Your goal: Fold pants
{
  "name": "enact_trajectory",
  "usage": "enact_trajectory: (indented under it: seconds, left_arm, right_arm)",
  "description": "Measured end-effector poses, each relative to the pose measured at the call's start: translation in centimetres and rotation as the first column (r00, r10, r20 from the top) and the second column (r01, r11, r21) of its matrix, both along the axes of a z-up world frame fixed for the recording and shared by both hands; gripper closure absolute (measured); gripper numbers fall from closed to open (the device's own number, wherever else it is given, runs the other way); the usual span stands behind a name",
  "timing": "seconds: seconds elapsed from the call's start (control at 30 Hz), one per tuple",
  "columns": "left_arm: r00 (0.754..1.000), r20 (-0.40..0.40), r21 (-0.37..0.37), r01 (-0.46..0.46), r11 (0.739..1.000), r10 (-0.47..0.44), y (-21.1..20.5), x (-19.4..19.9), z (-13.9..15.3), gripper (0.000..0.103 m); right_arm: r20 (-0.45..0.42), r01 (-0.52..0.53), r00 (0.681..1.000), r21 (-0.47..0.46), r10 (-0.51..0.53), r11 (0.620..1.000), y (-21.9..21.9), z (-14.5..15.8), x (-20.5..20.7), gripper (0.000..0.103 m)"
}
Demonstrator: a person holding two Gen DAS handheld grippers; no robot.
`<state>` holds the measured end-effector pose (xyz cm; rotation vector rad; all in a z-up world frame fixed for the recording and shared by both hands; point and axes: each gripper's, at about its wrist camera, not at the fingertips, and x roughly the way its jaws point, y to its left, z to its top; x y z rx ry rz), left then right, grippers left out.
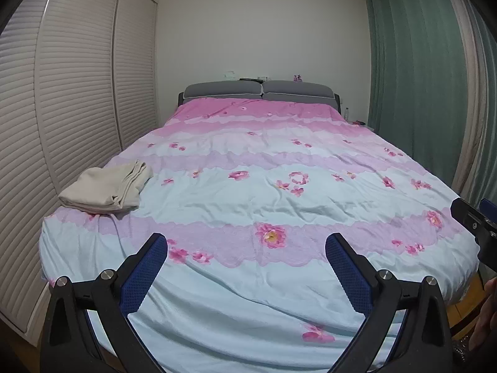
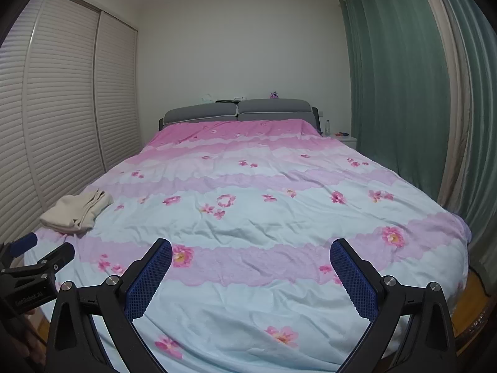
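Cream pants point(image 1: 107, 188) lie folded in a flat bundle near the bed's front left corner; the right wrist view shows the pants point(image 2: 76, 213) there too. My left gripper point(image 1: 245, 242) hangs open above the foot of the bed, well right of the pants, nothing between its blue pads. My right gripper point(image 2: 251, 247) is open too, empty, over the foot of the bed. The right gripper's body point(image 1: 475, 227) shows at the right edge of the left wrist view, and the left gripper point(image 2: 40, 255) at the left edge of the right wrist view.
A floral pink and pale blue duvet point(image 1: 264, 192) covers the whole bed. White louvred wardrobe doors point(image 1: 62, 108) run close along the left side. Green curtains point(image 1: 419, 77) hang on the right. A grey headboard point(image 1: 261, 90) and a bedside table point(image 2: 344, 138) stand at the far end.
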<state>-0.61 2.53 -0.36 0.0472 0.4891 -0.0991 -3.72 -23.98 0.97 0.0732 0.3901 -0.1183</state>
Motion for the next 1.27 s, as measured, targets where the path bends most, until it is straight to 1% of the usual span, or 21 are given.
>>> enact_trajectory:
  seconds: [0.17,0.23,0.53,0.7,0.83,1.27]
  left_arm:
    - [1.000,0.013,0.037,-0.015,0.999,0.014,-0.1,-0.4,0.1,0.000]
    - [1.000,0.021,0.039,-0.014,0.999,0.013,-0.1,-0.5,0.1,0.000]
    - [1.000,0.023,-0.004,-0.002,1.000,0.002,0.5,-0.8,0.3,0.000]
    - [0.999,0.037,-0.005,0.007,1.000,-0.007,0.3,-1.2,0.6,0.000]
    - [0.999,0.048,-0.002,-0.005,1.000,0.005,0.1,-1.5,0.9,0.000]
    - [0.999,0.032,-0.025,-0.004,1.000,0.005,0.1,-1.1,0.6,0.000]
  right_arm:
    - [-0.002,-0.004,1.000,0.000,0.004,1.000,0.1,0.0,0.1,0.001]
    - [-0.002,-0.007,1.000,0.001,0.007,1.000,0.2,0.0,0.1,0.001]
    - [-0.003,-0.011,1.000,0.004,0.011,1.000,0.0,0.0,0.2,0.001]
    - [0.002,-0.012,1.000,0.009,0.012,1.000,0.2,-0.1,0.1,0.001]
    - [0.005,-0.012,1.000,0.009,0.012,1.000,0.3,0.0,0.0,0.001]
    - [-0.002,-0.012,1.000,0.016,0.012,1.000,0.4,-0.1,0.0,0.001]
